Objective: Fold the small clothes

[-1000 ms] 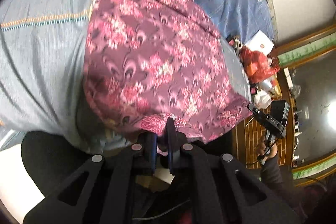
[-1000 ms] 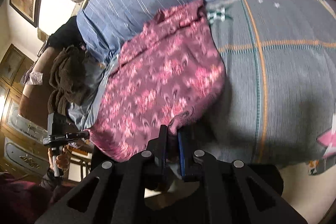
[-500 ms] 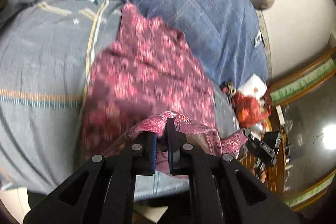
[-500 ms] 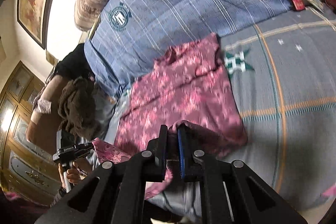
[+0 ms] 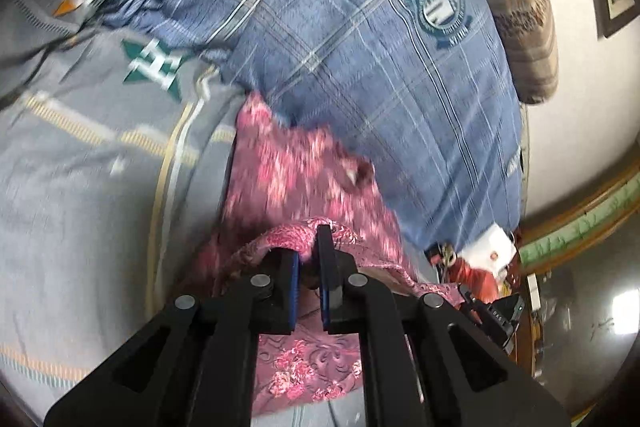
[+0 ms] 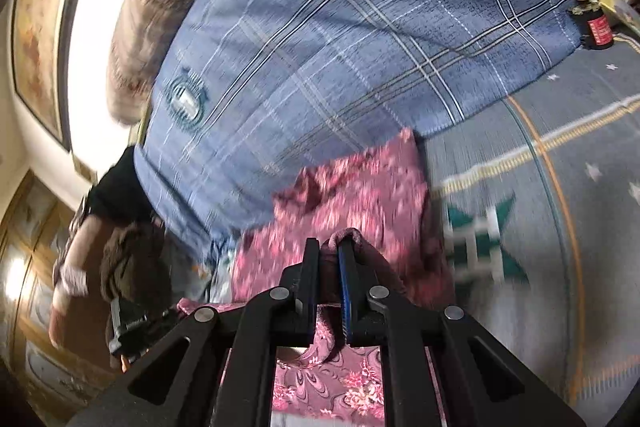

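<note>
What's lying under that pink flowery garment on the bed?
The floral garment lies on a grey patterned bedspread, its far end against a blue plaid quilt. Anything beneath it is hidden.

White wall (image 5: 592,75), framed picture (image 6: 36,27), wooden cabinet (image 6: 28,327).

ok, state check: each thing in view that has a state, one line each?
Left gripper: shut on the garment's near edge.
Right gripper: shut on the same edge, further along.
Pink floral fabric garment: near edge lifted and doubled toward its far end, fold not laid down.
Blue plaid quilt: bunched at the garment's far end.
Grey patterned bedsheet: spread flat under the garment.
</note>
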